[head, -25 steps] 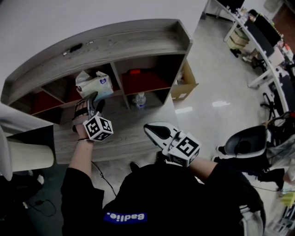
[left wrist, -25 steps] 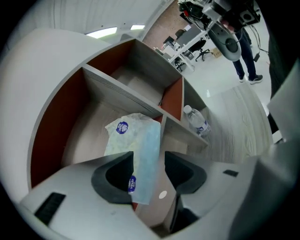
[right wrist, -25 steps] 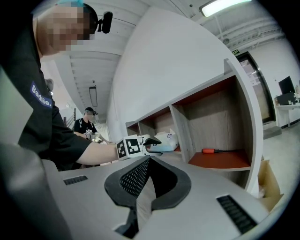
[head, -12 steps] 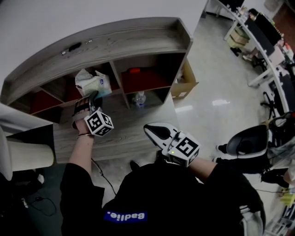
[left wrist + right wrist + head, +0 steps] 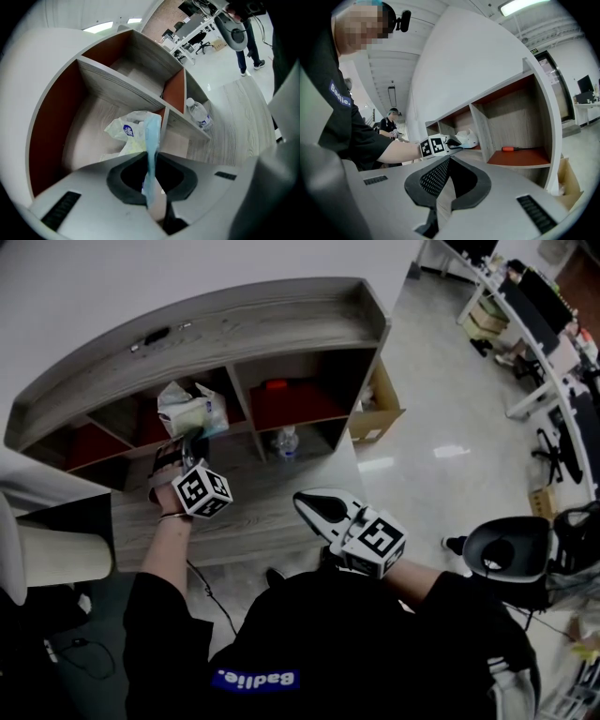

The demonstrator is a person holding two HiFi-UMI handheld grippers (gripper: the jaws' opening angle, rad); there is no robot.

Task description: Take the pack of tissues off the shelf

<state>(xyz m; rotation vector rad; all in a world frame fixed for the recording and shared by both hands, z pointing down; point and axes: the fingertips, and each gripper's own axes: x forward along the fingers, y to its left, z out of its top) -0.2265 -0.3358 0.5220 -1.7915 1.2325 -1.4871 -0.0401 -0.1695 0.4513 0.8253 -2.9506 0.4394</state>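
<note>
The pack of tissues, white crinkled plastic with a blue mark, lies in the middle compartment of the grey wooden shelf. My left gripper reaches into that compartment. Its jaws are closing, and the pack's pale blue edge is pinched between them at the tips. The rest of the pack rests on the compartment floor. My right gripper hangs back near my body, shut with nothing in it. From the right gripper view the pack shows just beyond the left gripper's marker cube.
A water bottle stands in the lower compartment to the right of the pack. A red-handled tool lies in the right upper compartment. A cardboard box sits beside the shelf's end, an office chair at my right.
My left gripper moved forward into the compartment, and its jaws went from wide open to pinched on the pack's edge. The right gripper has stayed put.
</note>
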